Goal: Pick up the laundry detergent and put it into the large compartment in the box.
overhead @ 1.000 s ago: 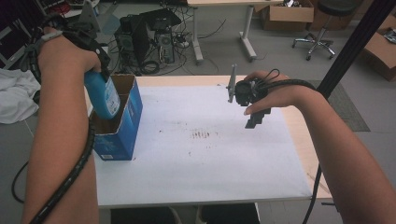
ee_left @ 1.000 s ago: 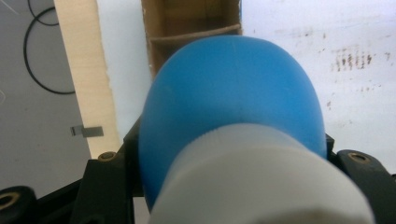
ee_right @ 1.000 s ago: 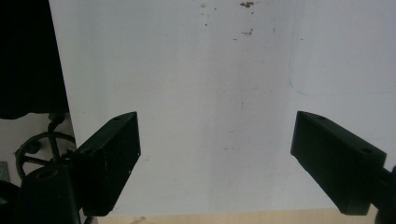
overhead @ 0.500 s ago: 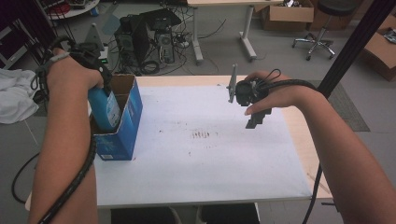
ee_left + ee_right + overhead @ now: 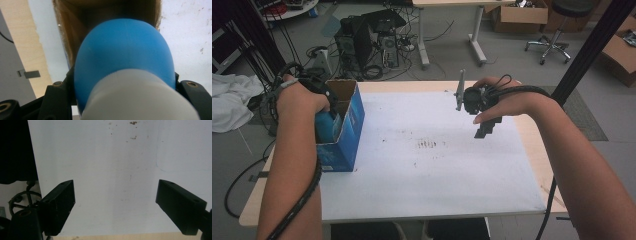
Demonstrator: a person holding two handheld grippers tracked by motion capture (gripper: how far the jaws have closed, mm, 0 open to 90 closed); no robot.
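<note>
A blue bottle (image 5: 326, 127) with a white cap (image 5: 140, 97) sits between the jaws of my left gripper (image 5: 327, 119), which is shut on it. The bottle is partly down inside an open blue cardboard box (image 5: 348, 131) at the table's left edge. In the left gripper view the bottle's rounded blue body (image 5: 125, 50) points into the box's brown inside (image 5: 72, 37). My right gripper (image 5: 486, 129) hangs over the far right of the white sheet (image 5: 437, 170), open with nothing between its fingers (image 5: 60, 202).
Beyond the table's far edge are a computer tower (image 5: 362, 42), floor cables, desk legs, an office chair (image 5: 557, 30) and cardboard boxes. A white cloth (image 5: 229, 102) lies on the floor at left. A black pole (image 5: 592, 45) slants at right.
My left hand has come down with the blue bottle, from above the box to partly inside it. The right gripper has stayed where it was.
</note>
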